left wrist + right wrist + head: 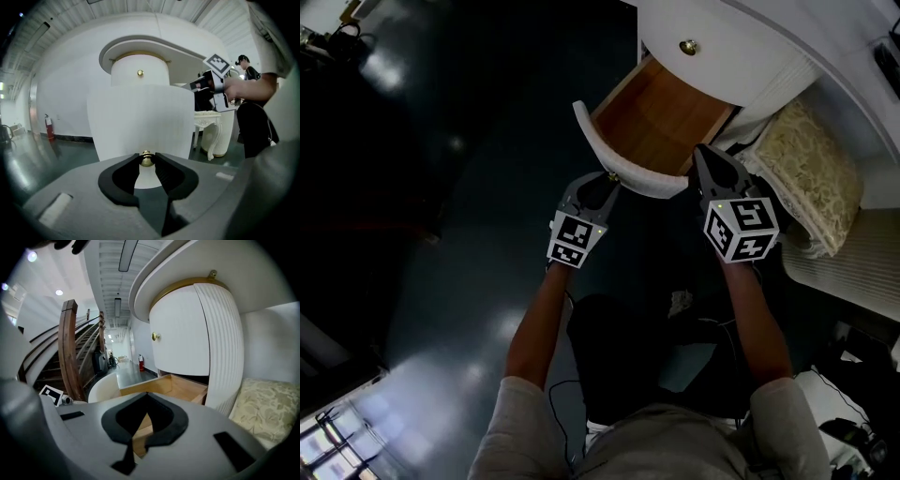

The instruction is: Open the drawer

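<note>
Curved white-fronted wooden drawer (661, 117): stands pulled out; rigid, prob. slides light. Hold pt: small round brass knob (146, 161), slippery, pinched by L gripper (146, 157) fingers. R gripper (146, 394) at knob's 3 o'clock, fingers pressed together, empty.

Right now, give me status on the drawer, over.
Left hand-held gripper shut on knob. Right hand-held gripper shut, empty. Drawer pulled out. No obstruction seen.

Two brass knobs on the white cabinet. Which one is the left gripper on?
The lower round brass knob, on the pulled-out curved white drawer front; the upper brass knob sits on the closed drawer above.
</note>
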`<state>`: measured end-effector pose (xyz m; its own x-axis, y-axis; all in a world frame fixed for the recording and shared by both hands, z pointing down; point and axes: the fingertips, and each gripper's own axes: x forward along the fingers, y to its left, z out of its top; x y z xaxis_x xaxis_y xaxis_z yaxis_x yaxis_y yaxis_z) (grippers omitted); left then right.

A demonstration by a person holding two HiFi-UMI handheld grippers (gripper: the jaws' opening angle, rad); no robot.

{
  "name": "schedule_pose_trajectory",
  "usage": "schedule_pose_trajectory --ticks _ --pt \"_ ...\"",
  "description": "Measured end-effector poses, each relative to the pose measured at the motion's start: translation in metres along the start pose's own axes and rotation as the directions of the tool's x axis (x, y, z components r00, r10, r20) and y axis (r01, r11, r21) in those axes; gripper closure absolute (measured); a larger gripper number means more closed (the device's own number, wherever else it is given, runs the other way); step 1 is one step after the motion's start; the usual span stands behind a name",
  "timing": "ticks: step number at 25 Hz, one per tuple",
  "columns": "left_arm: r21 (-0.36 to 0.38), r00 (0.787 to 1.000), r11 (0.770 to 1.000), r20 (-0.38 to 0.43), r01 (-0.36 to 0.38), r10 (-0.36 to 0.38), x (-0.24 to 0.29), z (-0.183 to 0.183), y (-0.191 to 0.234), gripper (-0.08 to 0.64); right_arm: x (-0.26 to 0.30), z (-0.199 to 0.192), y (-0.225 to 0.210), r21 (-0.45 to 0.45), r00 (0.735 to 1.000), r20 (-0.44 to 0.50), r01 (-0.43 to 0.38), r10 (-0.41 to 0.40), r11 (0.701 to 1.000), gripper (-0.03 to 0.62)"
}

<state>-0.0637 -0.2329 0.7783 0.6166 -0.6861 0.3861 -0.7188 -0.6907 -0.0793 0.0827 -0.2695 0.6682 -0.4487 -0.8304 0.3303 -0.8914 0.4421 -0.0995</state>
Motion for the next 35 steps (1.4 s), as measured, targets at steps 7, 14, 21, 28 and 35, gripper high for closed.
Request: schedule_pose_trajectory --ticks 7,14,21,28,35 --pt "-0.127 0.980 0.990 -0.194 -0.059 0.034 -0.009 0.007 0.002 0.453 -0.030 0.017 -0.004 0.062 0.995 -0.099 0.025 -0.019 0.998 0.577" --pt "-0.165 0.972 0.983 -0.234 -0.076 0.035 -0.063 0.078 -0.008 0.453 -0.063 0.064 0.011 0.015 0.984 -0.177 0.014 -0.011 1.000 0.577" --pt "-0.227 0.974 0.968 -0.221 -0.105 0.053 -0.118 0.183 -0.020 0.453 -0.100 0.111 0.047 -0.022 0.965 -0.262 -0.013 0.007 1.000 0.577" --pt "-0.149 0.965 0.986 -0.261 -0.075 0.034 -0.182 0.289 -0.040 0.453 -0.170 0.180 0.054 0.020 0.954 -0.298 0.048 -0.040 0.999 0.577" --pt "-0.124 0.974 0.989 -0.219 -0.079 0.050 -0.257 0.379 -0.055 0.453 -0.234 0.244 0.090 0.043 0.956 -0.289 0.067 -0.052 0.997 0.577"
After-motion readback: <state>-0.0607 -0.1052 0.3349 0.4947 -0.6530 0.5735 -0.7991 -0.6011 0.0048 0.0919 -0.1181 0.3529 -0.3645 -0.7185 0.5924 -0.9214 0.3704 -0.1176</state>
